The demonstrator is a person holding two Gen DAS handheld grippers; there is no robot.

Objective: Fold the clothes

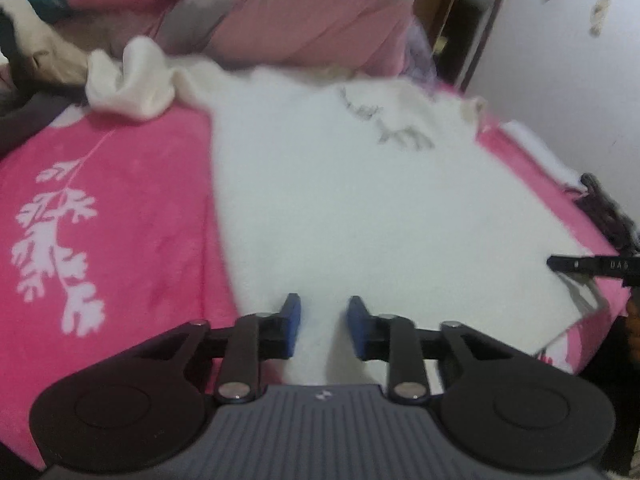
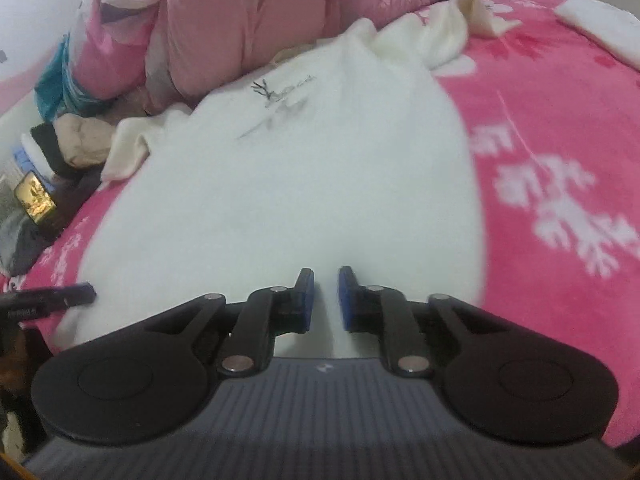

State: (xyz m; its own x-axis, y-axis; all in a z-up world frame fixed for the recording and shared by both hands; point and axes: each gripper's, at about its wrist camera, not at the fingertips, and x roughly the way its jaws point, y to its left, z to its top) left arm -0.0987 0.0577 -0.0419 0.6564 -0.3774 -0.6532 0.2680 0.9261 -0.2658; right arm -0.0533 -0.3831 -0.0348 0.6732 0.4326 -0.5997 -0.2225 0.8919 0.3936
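We see a white fleecy garment (image 1: 360, 208) spread flat on a bright pink blanket (image 1: 120, 208) with white leaf prints. In the left wrist view it fills the middle of the frame, its grey embroidered motif toward the upper right and one cream sleeve (image 1: 132, 76) bunched at the upper left. Our left gripper (image 1: 324, 324) sits at the bottom centre over the near edge of the garment; its blue pads (image 1: 294, 320) stand a little apart with white cloth showing in the gap, and we cannot see them pinching any fabric. At the right edge of this view the tip of our right gripper (image 1: 576, 266) pokes in over the garment's lower right corner.

In the right wrist view the garment (image 2: 280, 200) again fills the centre, and the blanket (image 2: 560, 140) runs off to the right. Our right gripper (image 2: 326, 298) has its pads closer together, a narrow slit between them, nothing gripped that we can make out. The left gripper's tip (image 2: 76, 294) shows at the lower left. A heap of pink bedding (image 2: 248, 20) lies along the top, and a lit phone (image 2: 36, 198) rests at the left edge.
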